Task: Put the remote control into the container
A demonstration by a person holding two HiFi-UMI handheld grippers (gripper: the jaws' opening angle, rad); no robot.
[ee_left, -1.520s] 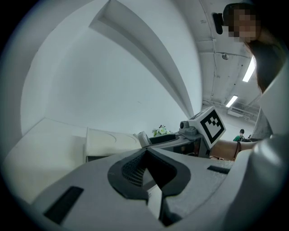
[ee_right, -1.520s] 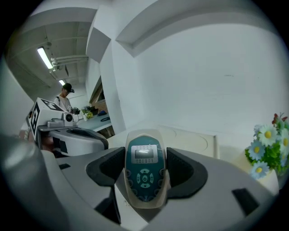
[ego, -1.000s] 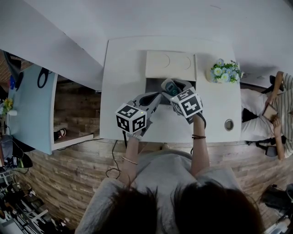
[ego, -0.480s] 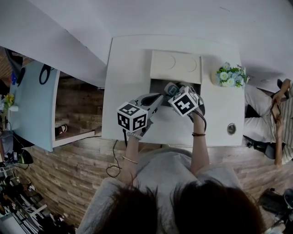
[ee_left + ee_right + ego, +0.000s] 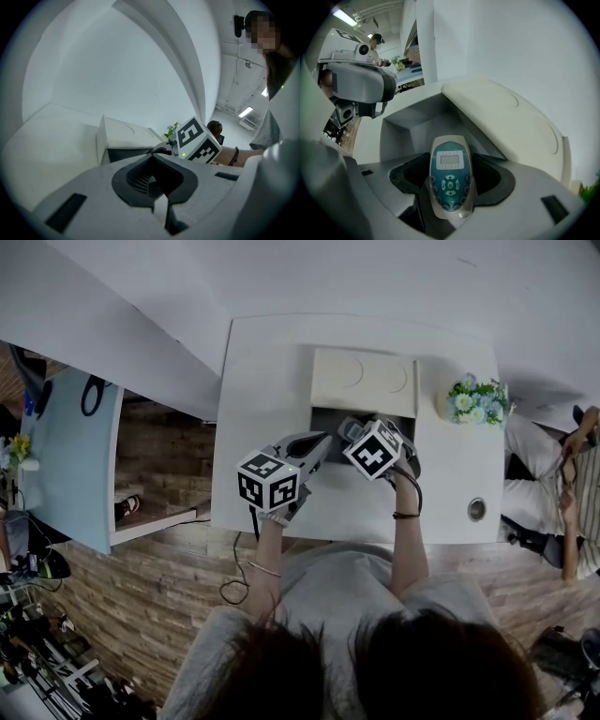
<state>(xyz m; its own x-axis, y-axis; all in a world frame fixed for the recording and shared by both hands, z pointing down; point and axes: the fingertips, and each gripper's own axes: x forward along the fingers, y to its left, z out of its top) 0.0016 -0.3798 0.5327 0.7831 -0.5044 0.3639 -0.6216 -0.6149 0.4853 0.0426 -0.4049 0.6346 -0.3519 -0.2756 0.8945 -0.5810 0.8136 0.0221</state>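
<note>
The remote control (image 5: 450, 180), silver with a teal face and a small screen, points forward between the jaws of my right gripper (image 5: 451, 194), which is shut on it. It hangs over the near edge of the container's dark opening (image 5: 410, 126); the cream lid (image 5: 506, 124) is tipped back behind. From the head view the right gripper (image 5: 352, 431) sits at the opening (image 5: 328, 418) of the container, below the lid (image 5: 364, 381). My left gripper (image 5: 319, 440) rests just left of it, jaws shut and empty (image 5: 157, 183).
The white table (image 5: 267, 362) carries a small pot of flowers (image 5: 478, 399) at the far right and a round hole (image 5: 477, 510) near its front right. A person sits beyond the right edge (image 5: 562, 474). A pale blue desk (image 5: 66, 456) stands to the left.
My right gripper has shifted a little left and tilted more steeply over the container's opening, carrying the remote. The left gripper has stayed where it was.
</note>
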